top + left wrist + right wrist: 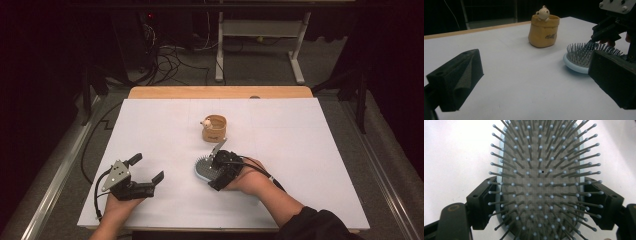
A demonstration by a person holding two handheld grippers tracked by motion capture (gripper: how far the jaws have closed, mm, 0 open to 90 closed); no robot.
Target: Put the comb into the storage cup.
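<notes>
A pale blue hairbrush point(541, 182) lies bristles-up on the white table point(300, 150), just in front of a tan bear pot point(214, 128), clamped across its sides by the right gripper point(541, 202), while the left gripper point(148, 169), jaws wide and empty, rests well left of the brush.

The oval hairbrush with a pale blue plastic rim point(503, 152) has a smooth, faintly glossy edge, a grey pad of finely dotted rubbery material, and thin grey plastic bristles tipped with small pale balls. The black matt pads of the right gripper point(541, 205) look like dense foam (those of the left gripper point(531, 82) look the same). The mustard-yellow sack-shaped pot with a cream bear point(544, 31) seems glazed ceramic, softly shiny. The white table sheet point(300, 150) is matt and smooth, edged with pale wood.
</notes>
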